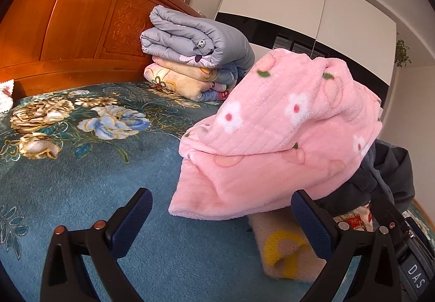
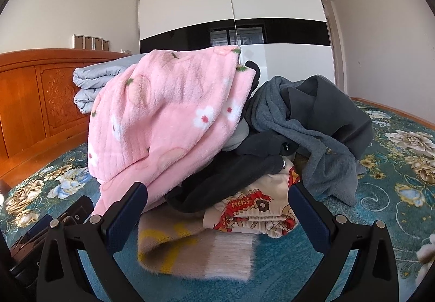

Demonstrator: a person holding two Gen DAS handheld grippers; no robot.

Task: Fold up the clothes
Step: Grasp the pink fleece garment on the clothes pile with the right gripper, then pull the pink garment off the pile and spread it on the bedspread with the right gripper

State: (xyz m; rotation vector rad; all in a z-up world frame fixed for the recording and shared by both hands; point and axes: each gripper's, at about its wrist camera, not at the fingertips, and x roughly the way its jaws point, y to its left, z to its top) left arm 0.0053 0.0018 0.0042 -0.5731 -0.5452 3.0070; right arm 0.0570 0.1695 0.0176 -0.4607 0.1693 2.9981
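Left gripper (image 1: 221, 213): I hold it low over the bedspread, jaws wide apart and holding nothing; the pink fleece's lower edge hangs just ahead, between my fingers.
Right gripper (image 2: 217, 205): also spread wide and holding nothing, aimed at the foot of the clothes pile; its fingers frame the bottom garments without touching them, as far as I can tell.
Other tool: from my right wrist view I see part of the left gripper's black body at the lower left edge, low by the bedspread.
Pile (image 2: 244, 139): the unfolded clothes sit heaped on the bed right in front of both grippers.
Pink fleece (image 1: 282, 133): on top and to the left of the pile, printed with white flowers and peaches, draped loosely and hanging down its left side.
Grey top (image 2: 307, 122): crumpled on the right half of the pile, with darker grey cloth bunched beside and under it.
Print garment (image 2: 252, 213): cream with red figures, elastic waistband facing me, low in the pile.
Beige knit (image 2: 190, 253): fuzzy, with yellow shapes, lying on the bedspread at the very front, nearest my fingers.
Bedspread (image 1: 81, 166): teal with large flowers.
Quilts (image 1: 190, 63): a grey one folded atop a floral one, stacked against the headboard (image 1: 68, 16), well behind the pile.
Wardrobe (image 2: 233, 3): white with a black band, behind the bed.
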